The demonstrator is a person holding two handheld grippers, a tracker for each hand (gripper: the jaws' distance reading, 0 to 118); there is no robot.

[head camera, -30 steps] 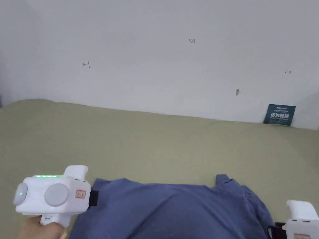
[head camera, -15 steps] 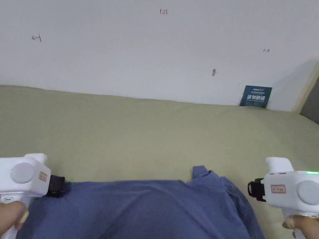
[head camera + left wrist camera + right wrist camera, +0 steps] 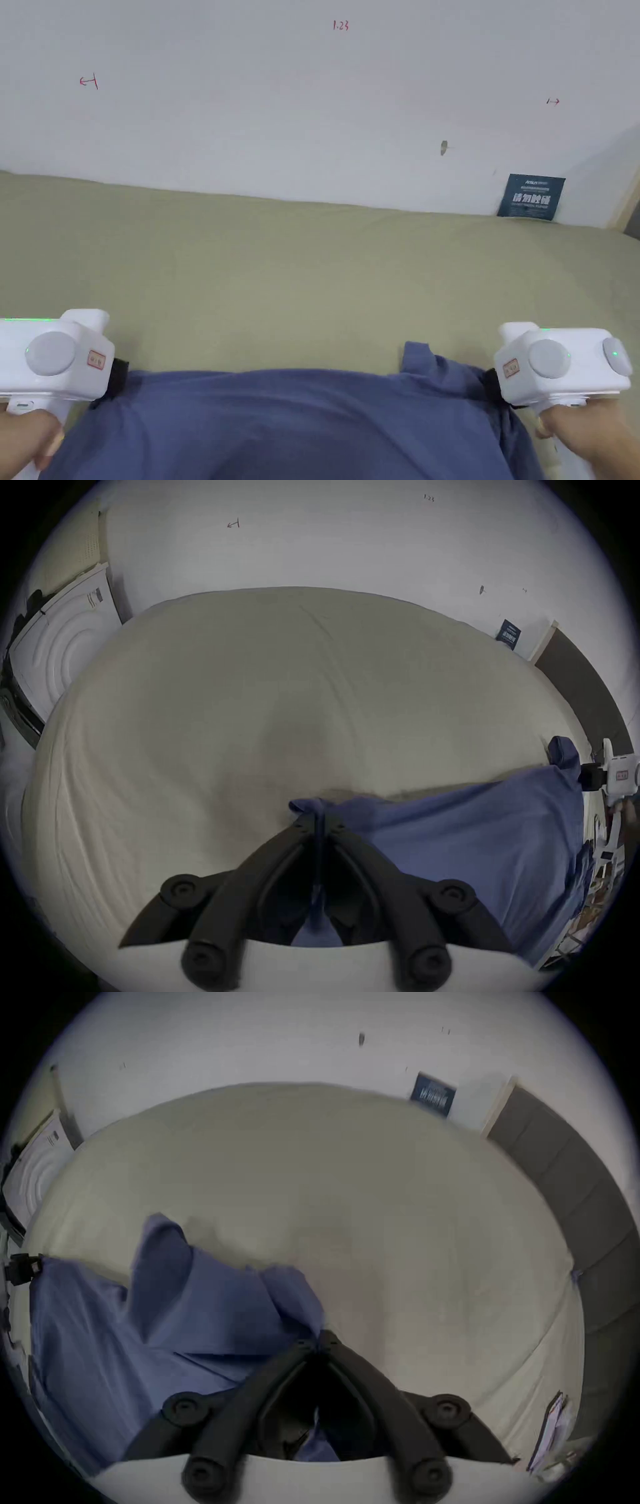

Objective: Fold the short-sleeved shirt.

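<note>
Soft blue shirt (image 3: 300, 419) (creased), pinched by left gripper (image 3: 317, 821), right gripper (image 3: 317, 1340)

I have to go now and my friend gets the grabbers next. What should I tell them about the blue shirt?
Left gripper: shut on the shirt, at its left far corner.
Right gripper: shut on the shirt's right far edge, where the cloth is bunched.
The shirt's far edge is stretched between both grippers over the green bed cover.
Done: both far ends gripped. No neat fold can be seen.
Left: probably lay it flat, then fold it.
</note>
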